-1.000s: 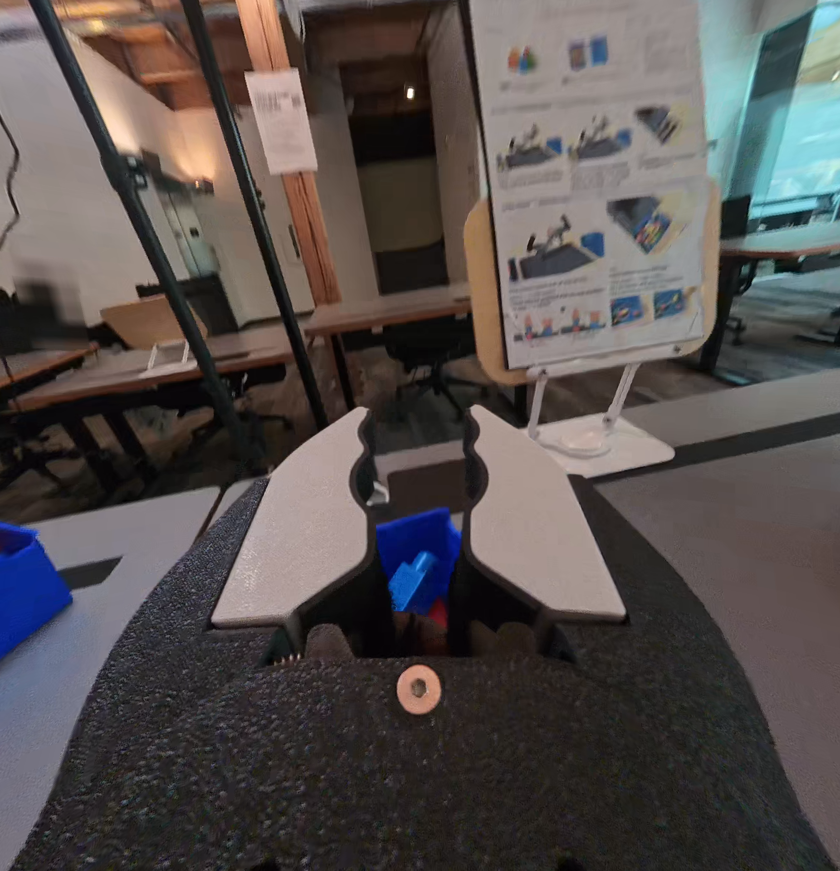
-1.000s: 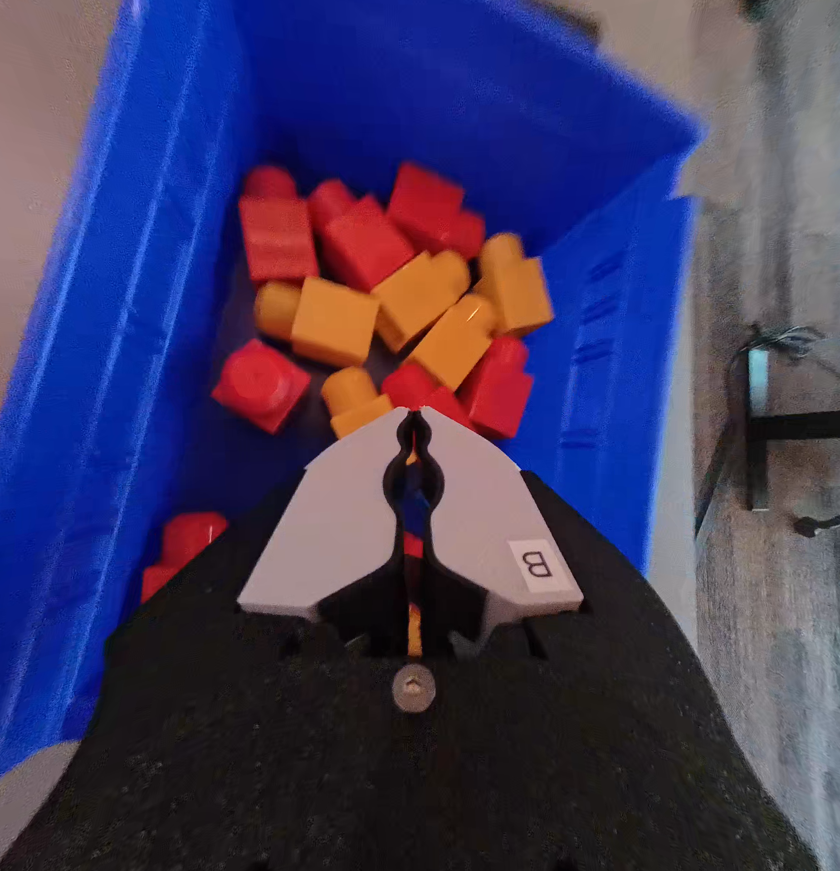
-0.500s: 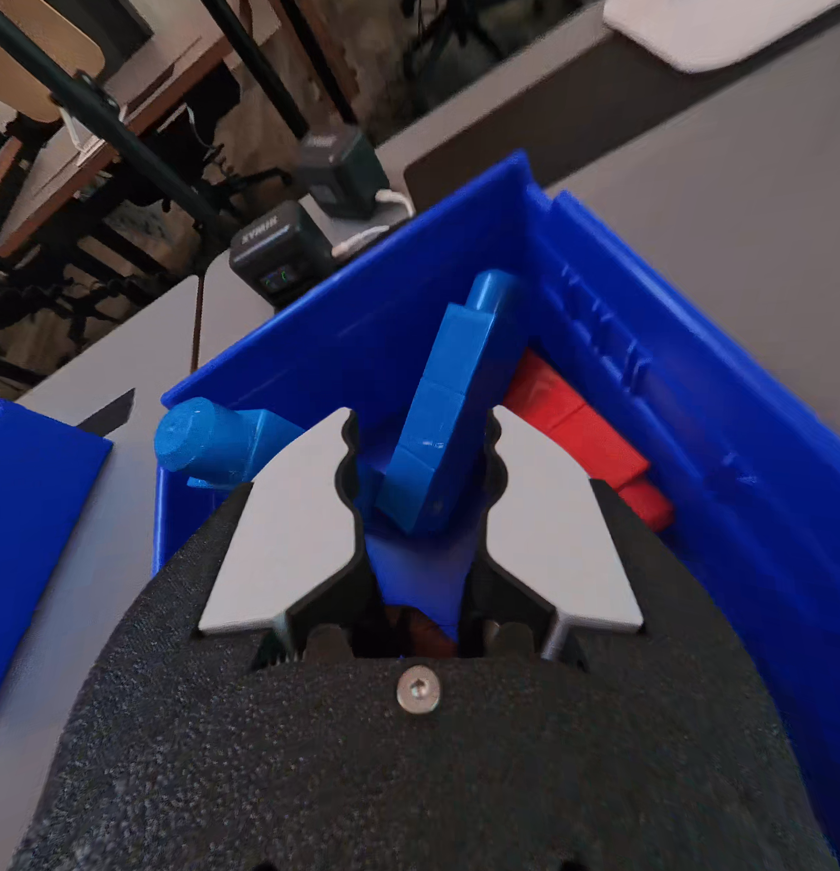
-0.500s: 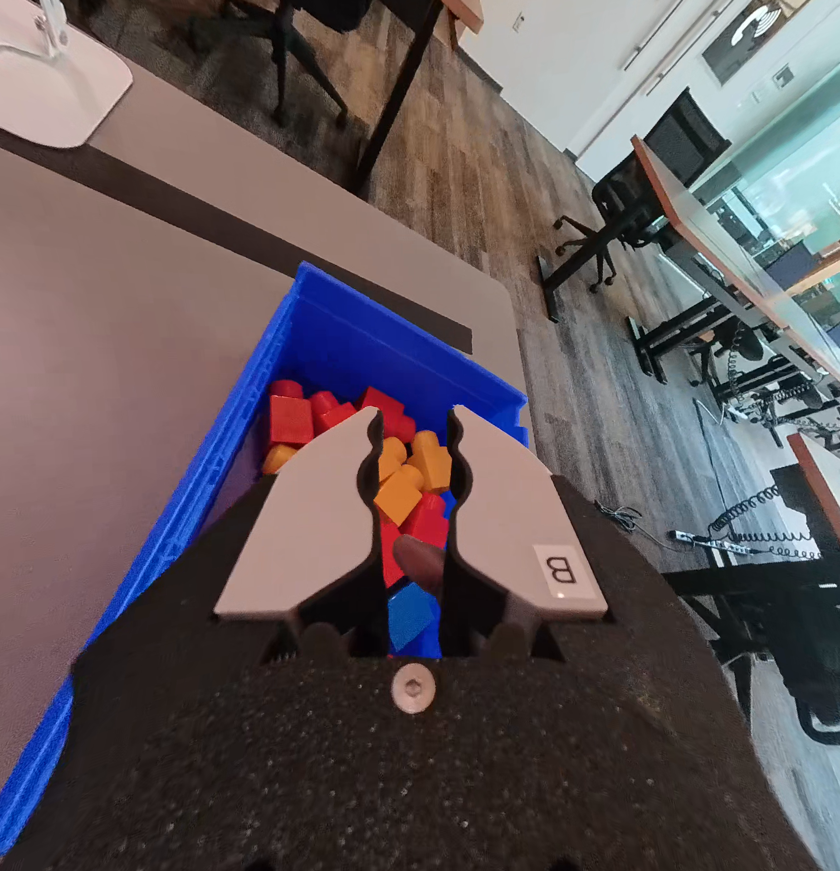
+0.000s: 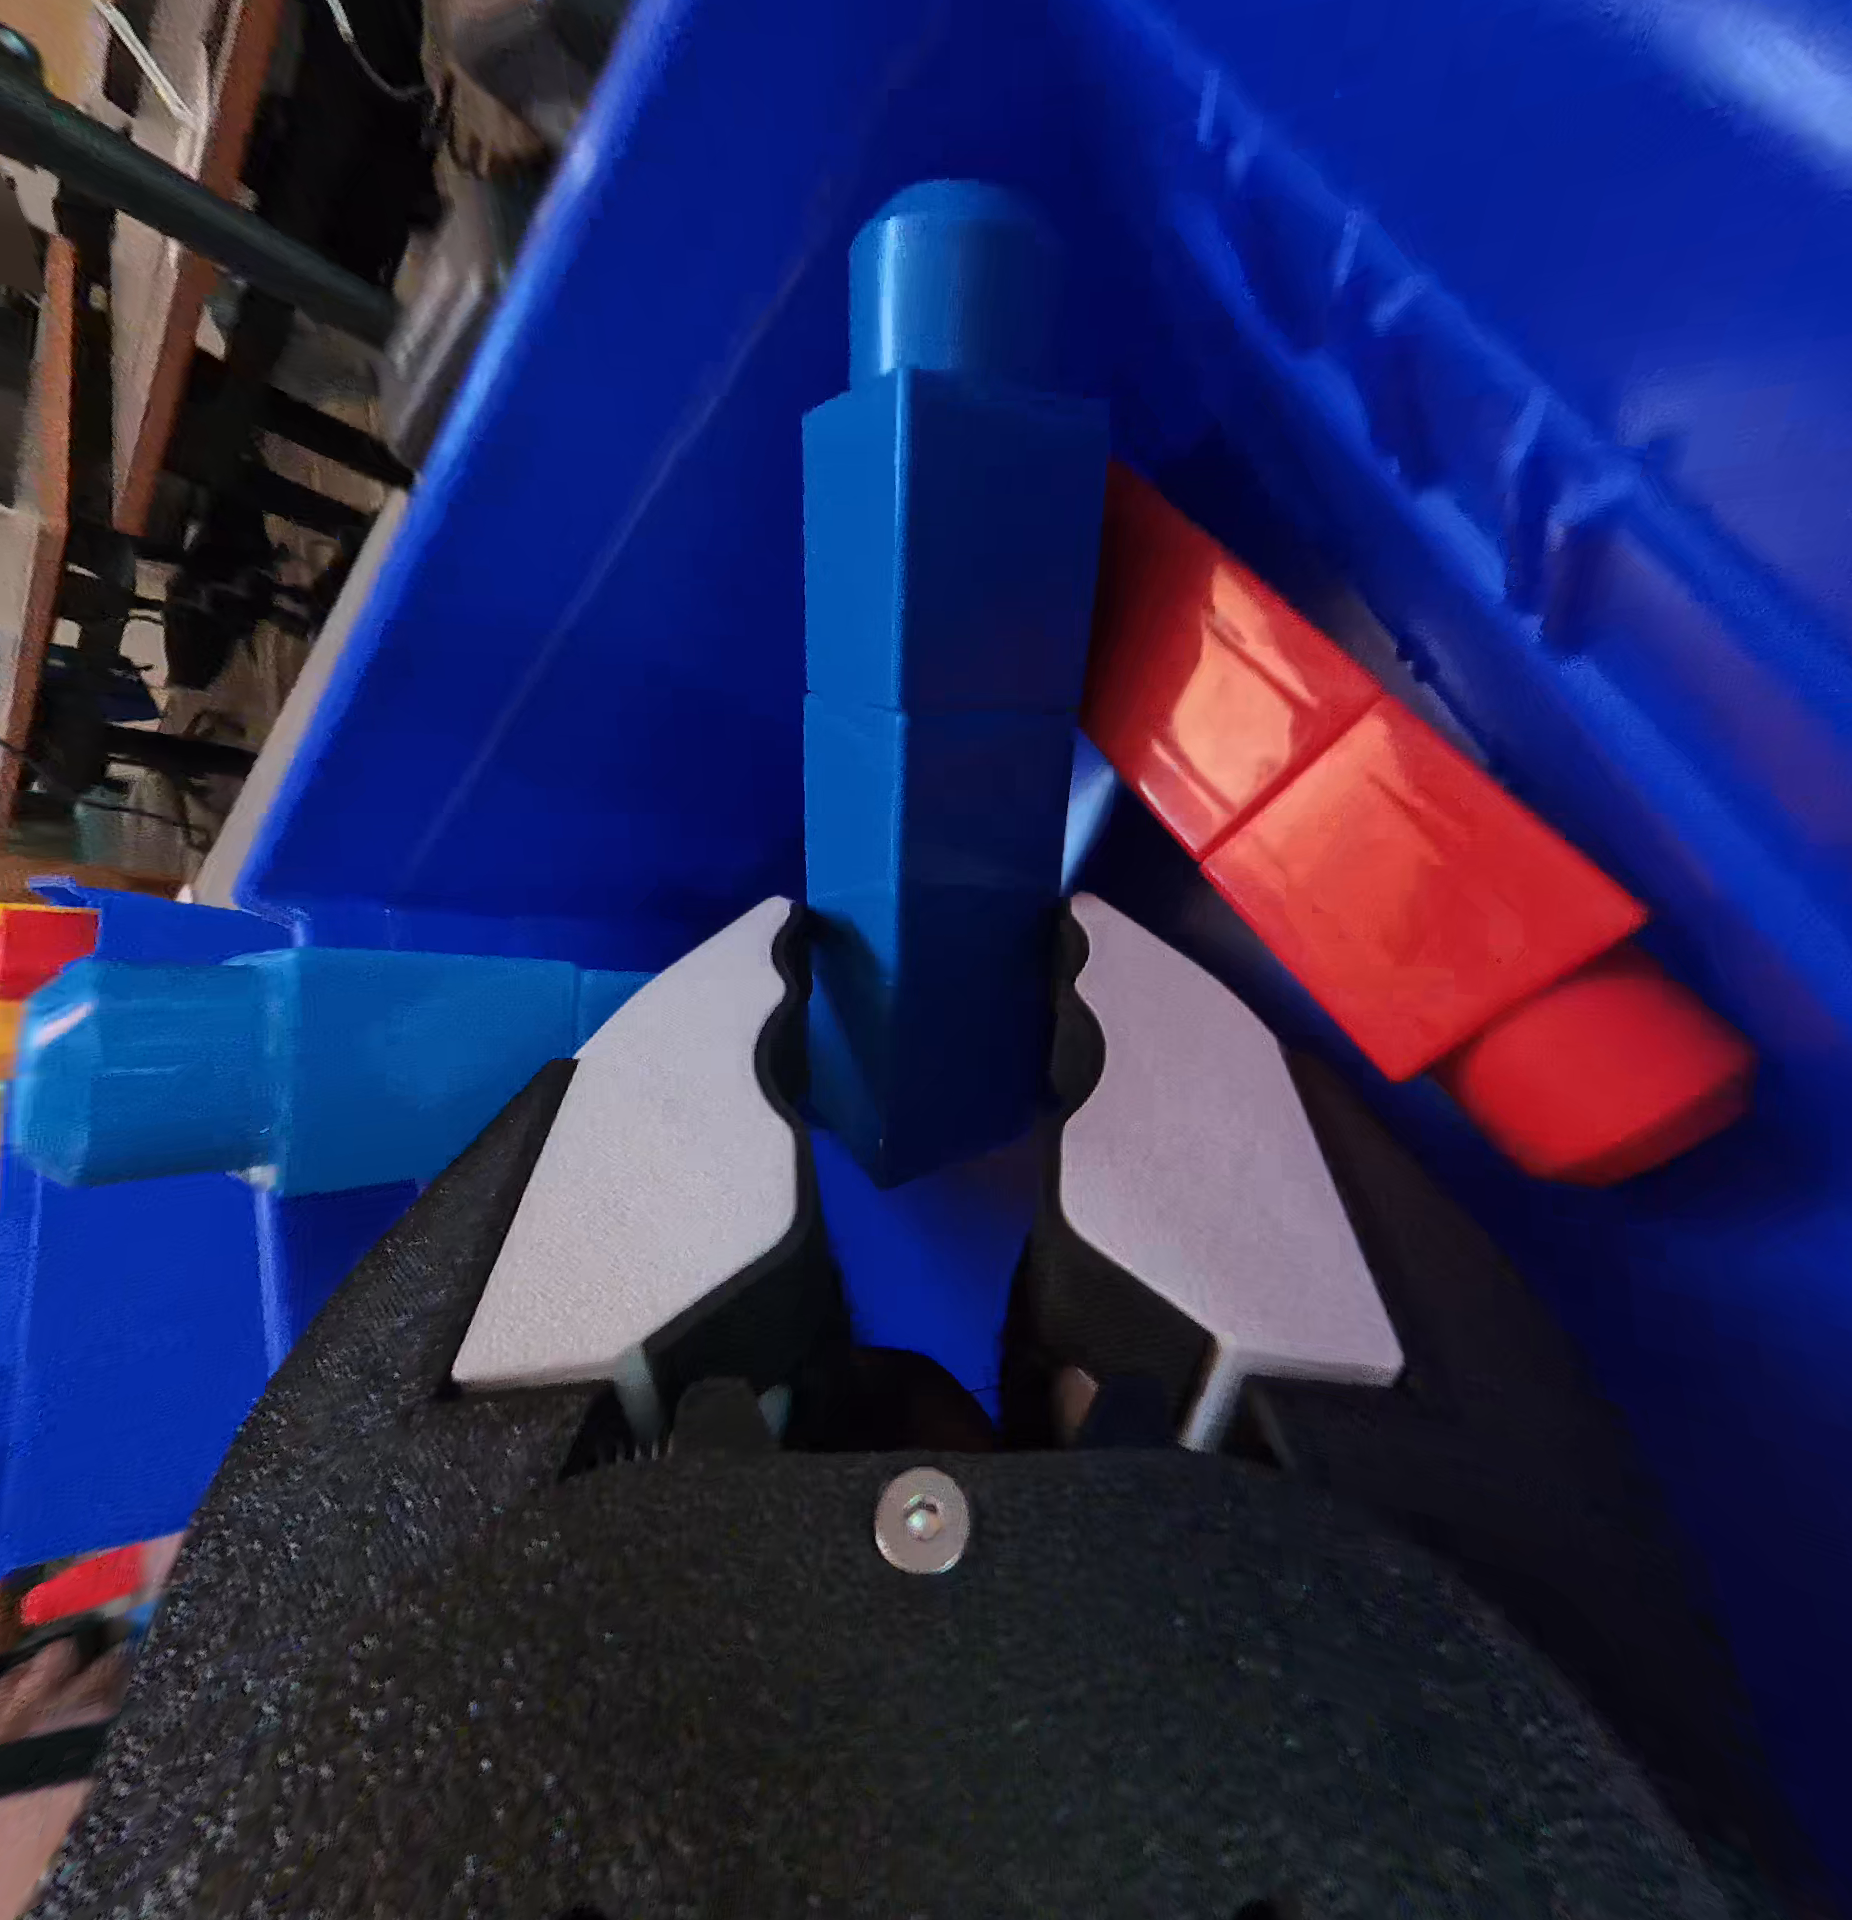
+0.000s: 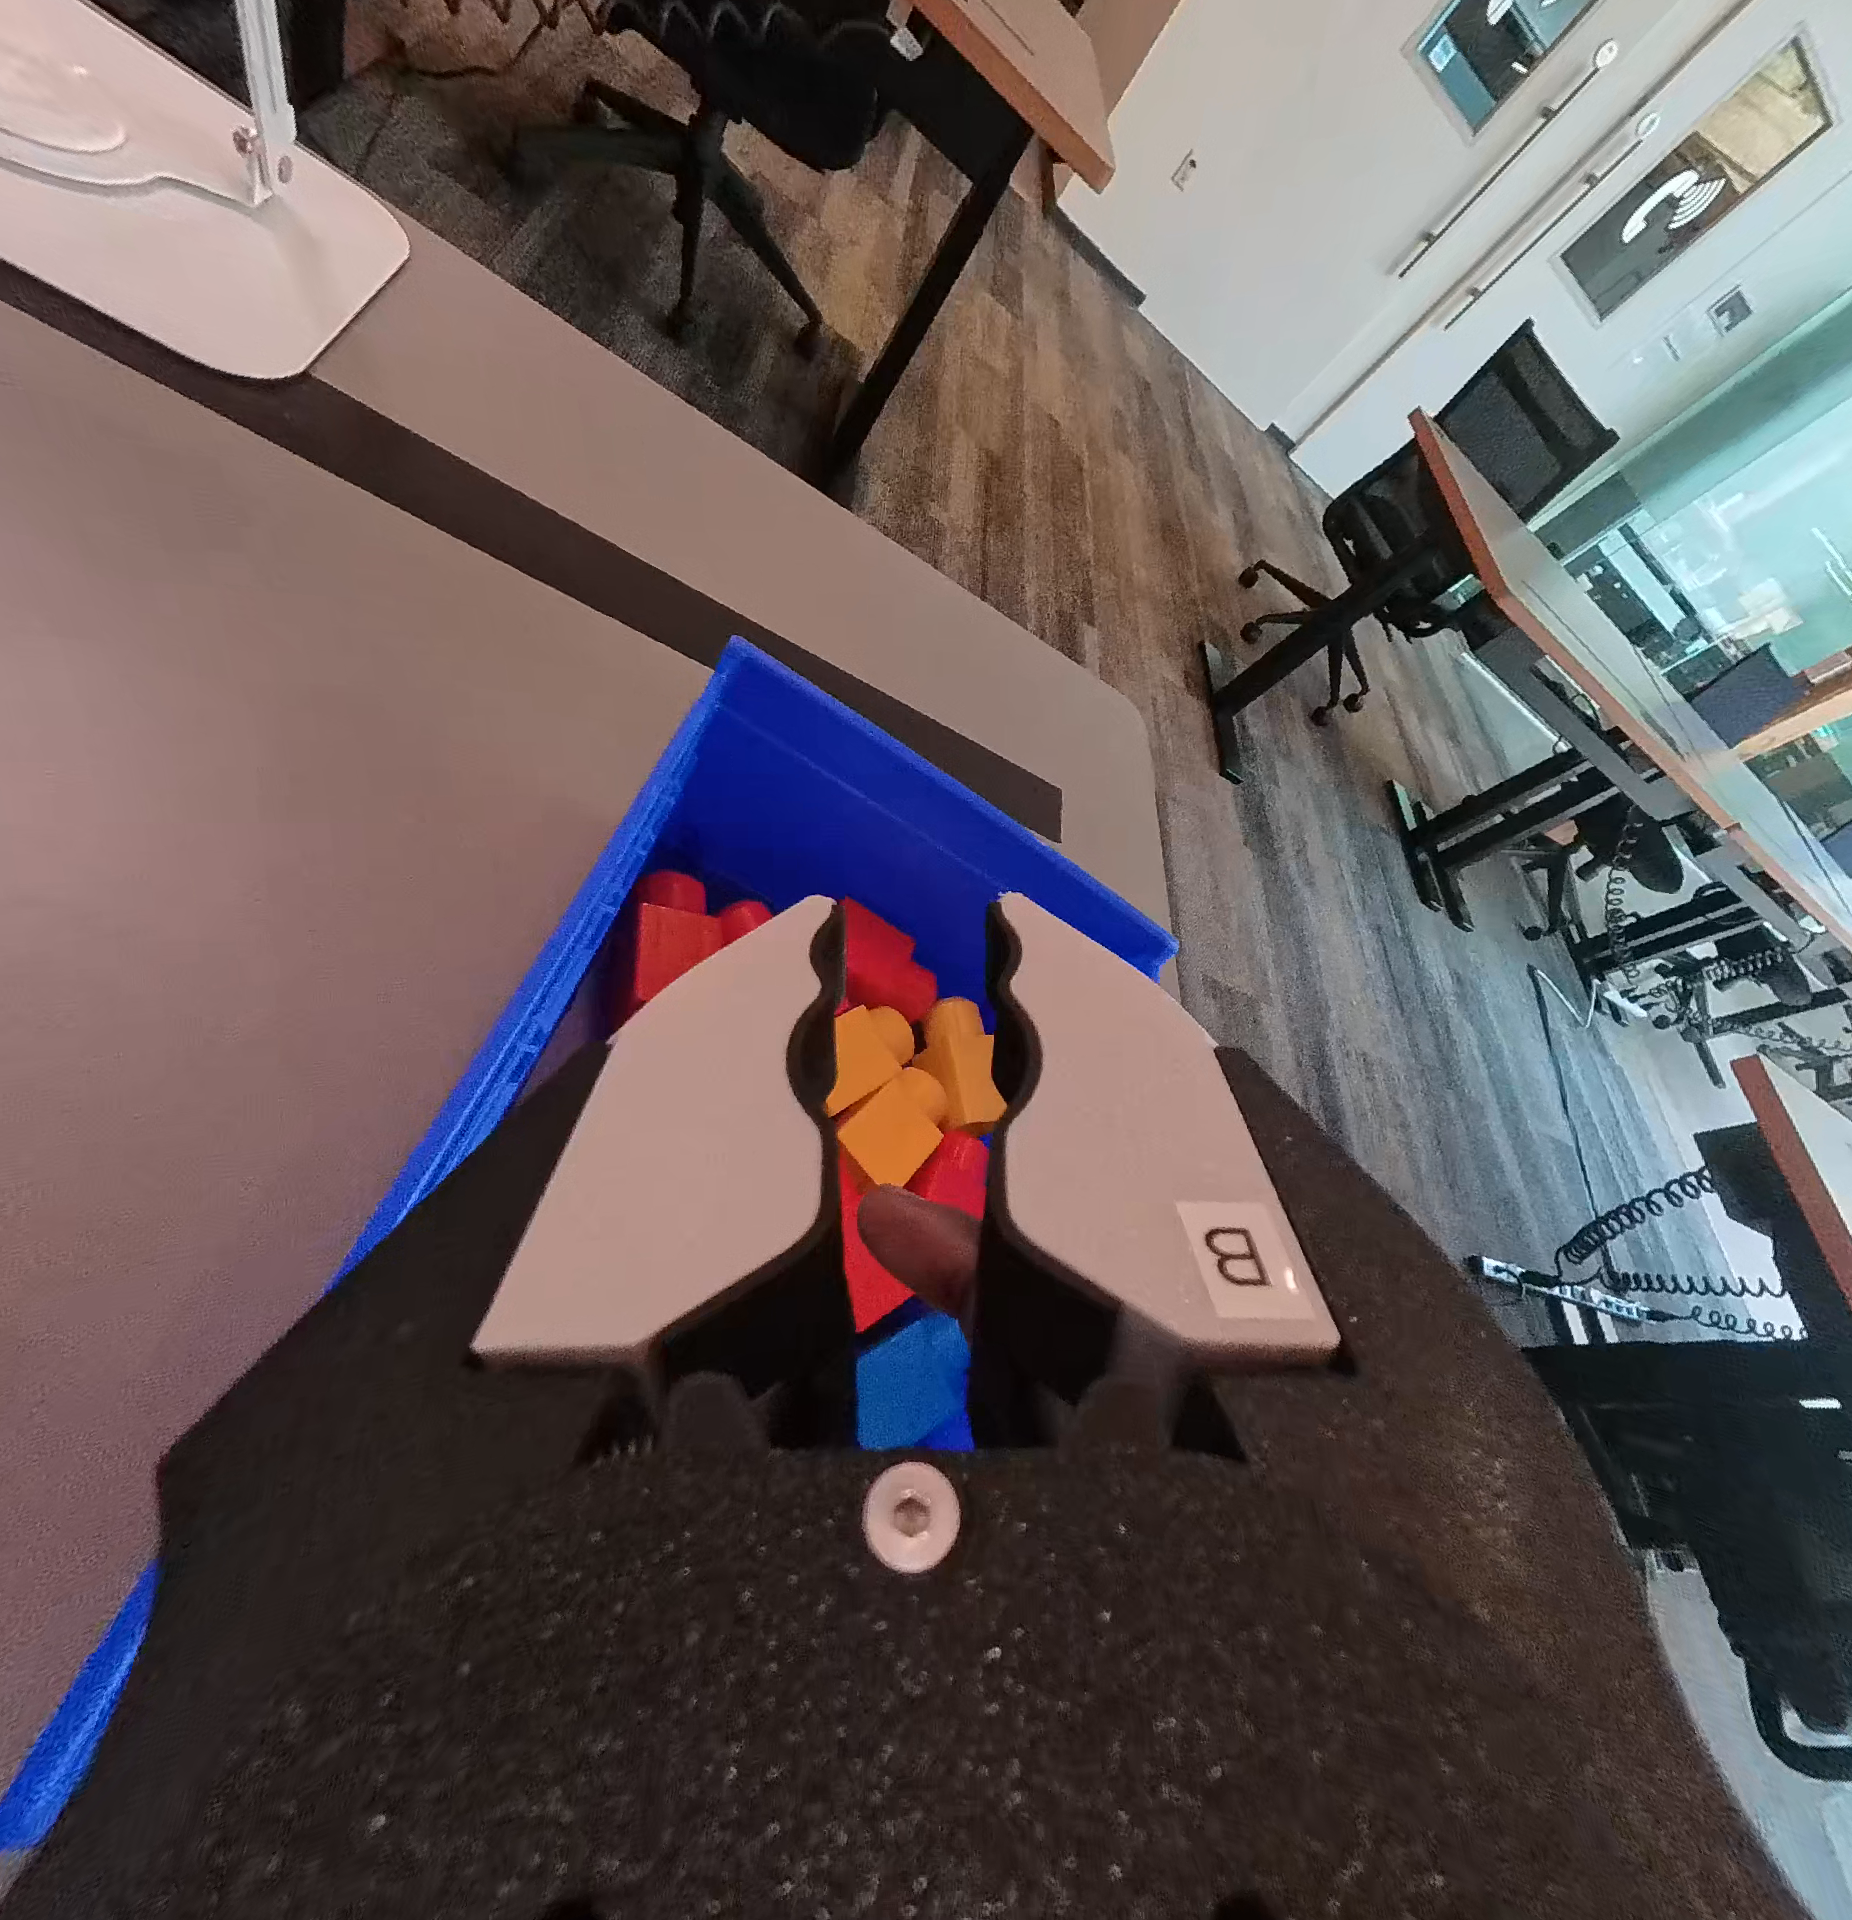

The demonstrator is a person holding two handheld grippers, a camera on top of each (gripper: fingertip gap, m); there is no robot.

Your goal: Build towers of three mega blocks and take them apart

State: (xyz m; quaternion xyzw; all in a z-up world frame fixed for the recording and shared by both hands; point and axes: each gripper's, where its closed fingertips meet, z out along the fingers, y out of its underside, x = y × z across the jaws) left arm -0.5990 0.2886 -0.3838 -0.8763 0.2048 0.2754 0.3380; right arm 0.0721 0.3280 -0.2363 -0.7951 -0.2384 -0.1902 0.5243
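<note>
In the left wrist view, my left gripper (image 5: 927,914) is inside a blue bin (image 5: 589,520) and shut on the bottom block of a blue tower (image 5: 932,623) of stacked mega blocks that points away from me. A red tower (image 5: 1369,831) lies against the bin's right wall. Another blue tower (image 5: 278,1060) lies to the left, across the bin's rim. In the right wrist view, my right gripper (image 6: 917,904) is open and empty above a second blue bin (image 6: 828,769) holding loose red blocks (image 6: 673,935) and orange blocks (image 6: 891,1122).
The second bin sits near the right end of a grey table (image 6: 278,727). A white stand base (image 6: 174,229) stands at the table's far edge. A fingertip (image 6: 917,1242) and a blue block (image 6: 911,1382) show between the right fingers. Office chairs and desks stand beyond. Tip to tip, the grippers are about 70 cm apart.
My left gripper has tipped down into the bin and closed on the blue tower. My right gripper has lifted out of its bin and opened from shut.
</note>
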